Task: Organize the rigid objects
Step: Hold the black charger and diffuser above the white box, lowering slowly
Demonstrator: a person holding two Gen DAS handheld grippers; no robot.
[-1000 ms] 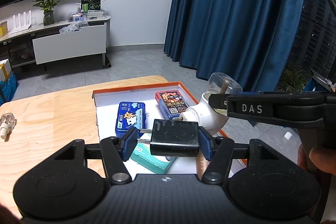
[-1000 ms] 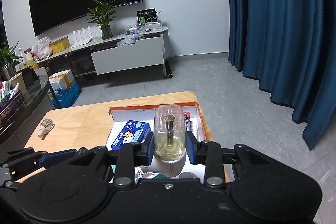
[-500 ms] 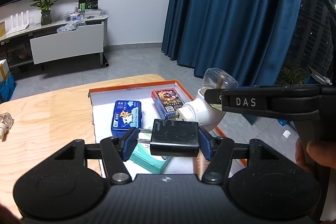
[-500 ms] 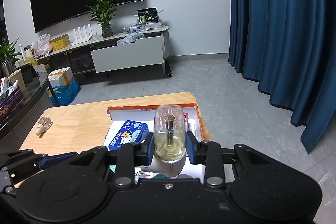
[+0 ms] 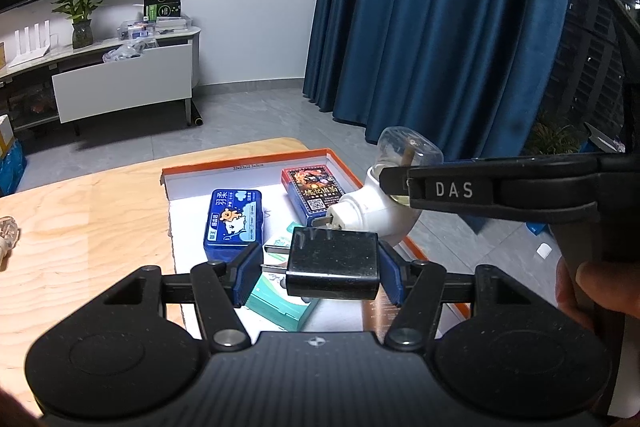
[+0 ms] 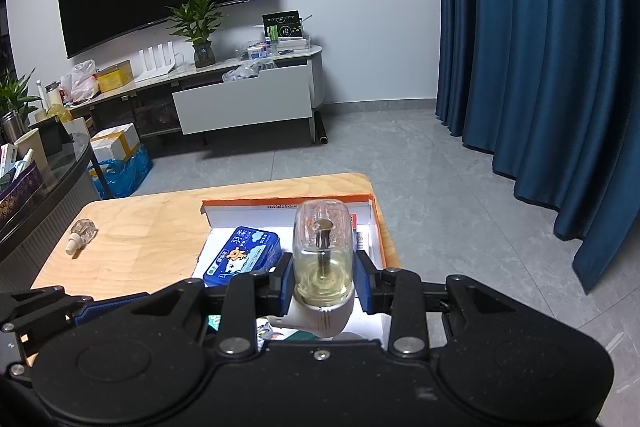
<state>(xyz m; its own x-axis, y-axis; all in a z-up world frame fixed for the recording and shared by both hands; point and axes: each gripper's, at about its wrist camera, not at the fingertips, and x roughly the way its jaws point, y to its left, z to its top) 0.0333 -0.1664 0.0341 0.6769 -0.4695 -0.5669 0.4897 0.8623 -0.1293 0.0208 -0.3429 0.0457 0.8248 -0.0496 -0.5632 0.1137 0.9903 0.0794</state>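
- Right then, my left gripper [image 5: 318, 269] had its fingers clamped on a black plug adapter [image 5: 333, 269], above the orange-rimmed box [image 5: 248, 165].
- My right gripper [image 6: 323, 277] squeezed a plug-in liquid vaporizer [image 6: 323, 263] over that box.
- Inside the box lay a blue tin [image 5: 233, 217].

Green box [image 5: 280, 301] partly behind black adapter [image 5: 332, 265]; small bottle [image 5: 6, 239] cut by left edge.

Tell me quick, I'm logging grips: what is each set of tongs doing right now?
Left tongs: closed on the black plug adapter.
Right tongs: closed on the clear liquid bottle of the white plug-in vaporizer.
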